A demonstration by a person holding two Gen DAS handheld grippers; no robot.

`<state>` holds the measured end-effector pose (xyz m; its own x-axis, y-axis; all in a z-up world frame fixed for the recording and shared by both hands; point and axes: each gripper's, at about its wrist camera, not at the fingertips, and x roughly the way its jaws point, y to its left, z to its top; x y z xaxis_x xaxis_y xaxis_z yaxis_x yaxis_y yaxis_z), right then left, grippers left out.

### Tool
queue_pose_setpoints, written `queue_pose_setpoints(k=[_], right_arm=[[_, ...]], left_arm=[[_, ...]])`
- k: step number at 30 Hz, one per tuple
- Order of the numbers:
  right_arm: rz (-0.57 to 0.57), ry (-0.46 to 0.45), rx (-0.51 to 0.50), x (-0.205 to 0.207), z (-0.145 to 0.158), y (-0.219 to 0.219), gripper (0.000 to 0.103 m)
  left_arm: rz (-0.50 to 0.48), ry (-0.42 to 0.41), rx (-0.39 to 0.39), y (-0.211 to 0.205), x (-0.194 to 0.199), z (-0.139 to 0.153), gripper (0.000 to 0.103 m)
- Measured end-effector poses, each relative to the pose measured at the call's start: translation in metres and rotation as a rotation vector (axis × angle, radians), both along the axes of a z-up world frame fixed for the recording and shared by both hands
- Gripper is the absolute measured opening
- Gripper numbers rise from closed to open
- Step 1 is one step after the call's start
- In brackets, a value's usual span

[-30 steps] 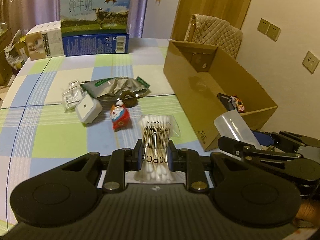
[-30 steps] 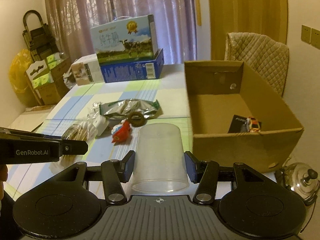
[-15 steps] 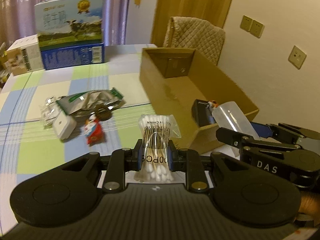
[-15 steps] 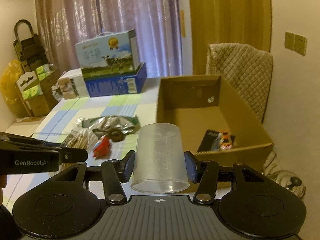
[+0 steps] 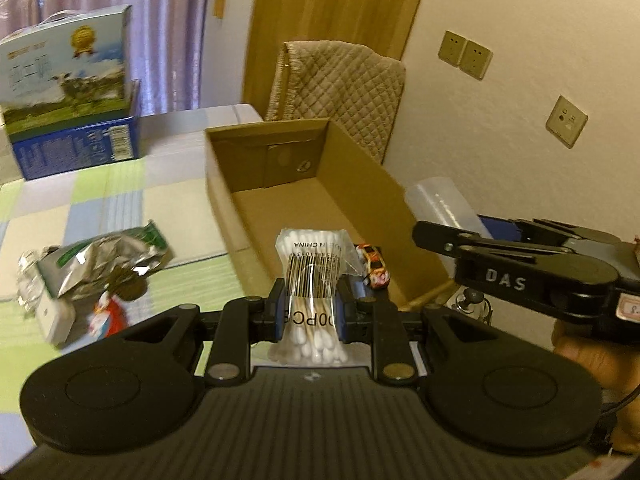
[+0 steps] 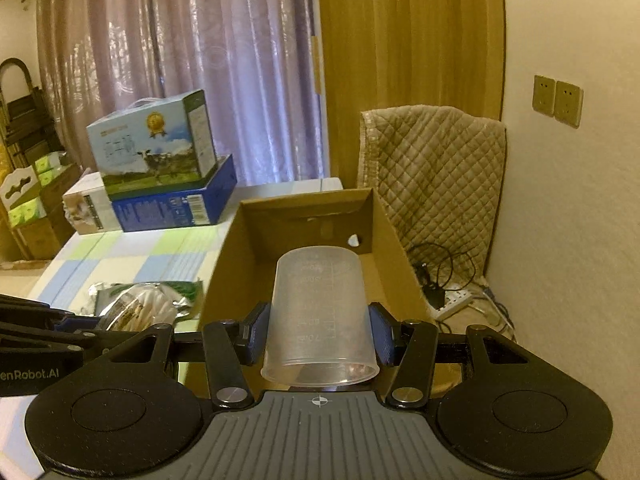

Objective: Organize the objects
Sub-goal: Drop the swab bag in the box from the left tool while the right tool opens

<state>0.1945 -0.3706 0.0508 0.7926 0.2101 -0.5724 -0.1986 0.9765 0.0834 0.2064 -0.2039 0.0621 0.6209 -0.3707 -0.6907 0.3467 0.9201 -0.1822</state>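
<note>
Left tongs [image 5: 310, 306]: clamped on a clear plastic bag of white cotton swabs [image 5: 311, 276], held above the near end of the open brown cardboard box [image 5: 224, 200].
Right tongs [image 6: 318, 334]: clamped on a translucent plastic measuring cup [image 6: 318, 312], held over the box.
Box floor: a small orange toy car [image 5: 373, 266] lay inside.
Counter [image 5: 120, 200]: a crumpled silver foil pouch [image 5: 108, 260] lay left of the box.
</note>
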Motion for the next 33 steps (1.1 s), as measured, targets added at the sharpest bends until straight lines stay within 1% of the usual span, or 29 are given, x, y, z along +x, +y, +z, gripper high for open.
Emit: queue_pose_setpoints(k=[3, 9, 10, 14, 17, 28, 31, 33], right_arm=[[-0.009, 0.019, 0.006, 0.013, -0.005, -0.007, 0.050], [-0.037, 0.044, 0.028, 0.025, -0.014, -0.022, 0.050], [-0.041, 0.046, 0.030, 0.027, -0.015, -0.024, 0.050], [-0.052, 0.052, 0.035, 0.030, -0.017, -0.030, 0.050], [-0.053, 0.052, 0.041, 0.031, -0.017, -0.032, 0.050], [-0.028, 0.065, 0.067, 0.035, -0.016, -0.019, 0.050], [-0.014, 0.066, 0.078, 0.040, -0.016, -0.013, 0.050], [0.003, 0.077, 0.078, 0.046, -0.019, -0.006, 0.050]], left_arm=[[-0.016, 0.010, 0.009, -0.012, 0.013, -0.003, 0.019], [-0.029, 0.021, 0.019, -0.026, 0.036, -0.015, 0.019], [-0.028, 0.018, 0.016, -0.028, 0.040, -0.016, 0.020], [-0.009, 0.009, 0.008, -0.030, 0.051, -0.018, 0.031], [0.004, -0.001, -0.004, -0.024, 0.052, -0.015, 0.034], [0.048, -0.037, -0.005, 0.008, 0.038, -0.003, 0.037], [0.066, -0.038, -0.003, 0.020, 0.036, -0.003, 0.040], [0.075, -0.036, 0.003, 0.027, 0.035, -0.006, 0.040]])
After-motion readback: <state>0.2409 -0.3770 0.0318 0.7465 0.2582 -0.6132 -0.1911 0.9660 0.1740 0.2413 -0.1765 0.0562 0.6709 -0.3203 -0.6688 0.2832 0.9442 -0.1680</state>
